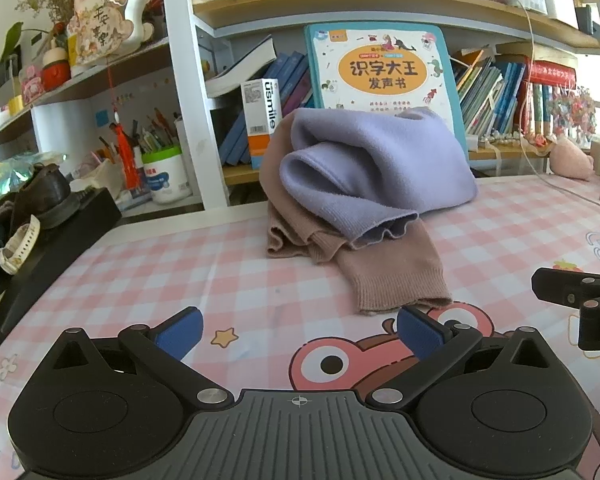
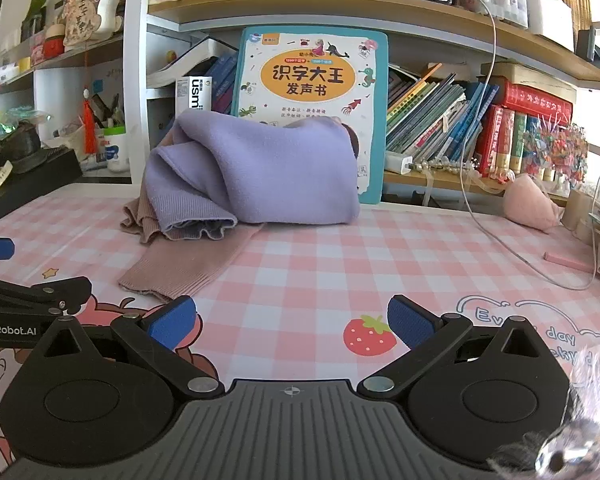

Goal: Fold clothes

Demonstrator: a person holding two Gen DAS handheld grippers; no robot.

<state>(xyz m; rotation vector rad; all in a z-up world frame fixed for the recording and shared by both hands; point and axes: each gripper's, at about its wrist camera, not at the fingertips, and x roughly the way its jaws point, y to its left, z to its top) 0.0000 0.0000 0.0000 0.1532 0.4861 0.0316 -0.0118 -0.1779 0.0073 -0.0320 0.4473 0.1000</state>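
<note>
I have both tools low over the pink checked mat, each tipped a little downward. The left gripper has its jaws spread wide with nothing between them, and so does the right gripper; neither touches any cloth.

The clothes sit in a heap at the far middle of the mat, just in front of the big picture book leaning on the shelf. I count two garments: a lilac knit bunched on top, and a tan knit under it, one ribbed end of it trailing toward me and lying close ahead of my left jaws.

I judge both to be light, soft and limp, with no stiffness at all, so they will sag and drag on one another when lifted. Nothing fragile, nothing slippery. I would pinch the lilac one first at its frilled hem, where the edge is free and thick enough to bite on, and peel it off the tan one before spreading either flat. The tan ribbed end offers the next easy hold.
</note>
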